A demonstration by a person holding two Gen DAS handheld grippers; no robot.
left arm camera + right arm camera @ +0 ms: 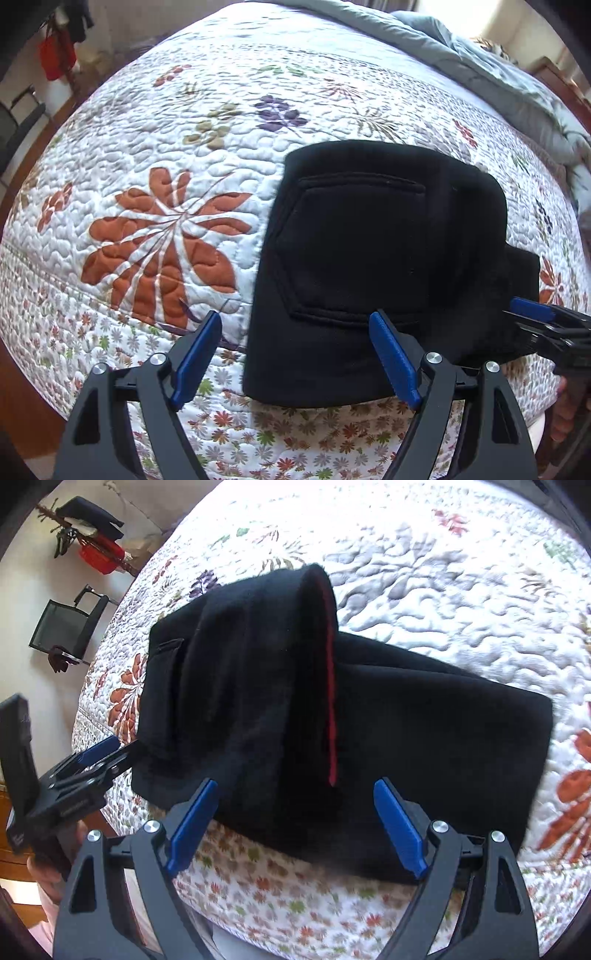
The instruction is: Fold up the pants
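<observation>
Fingers point(199, 354) of the left gripper point(295, 354) are spread wide, two flat blue pads on black hinged arms, one over the quilt and the other over the near edge of the pants point(369, 258); nothing sits between them. In the right wrist view the right gripper point(295, 823) shows the same build, its two blue fingers point(399, 830) likewise spread apart and holding nothing, hovering at the near hem of the garment.

One pair of pants, black and soft with a fleecy nap, lies folded into a thick bundle near the front edge of the bed point(166, 147). A single stitched patch pocket point(354, 251), roughly hexagonal, faces up. From the right wrist camera a fold of the cloth stands up in a rounded ridge, with one thin red stripe point(330, 686) running down its edge.

The bed carries a white quilted cover, puckered into pebbly stitching and printed with rust-coloured leaves, purple flowers and a border of small daisies. A grey-blue duvet point(461, 48) is bunched along the far side, cut off by the frame.

Beyond the bed, one mesh-backed chair point(66, 627) and a coat stand with dark and red items point(92, 535) appear small and distorted. The pants' far layers are lost in the black.
</observation>
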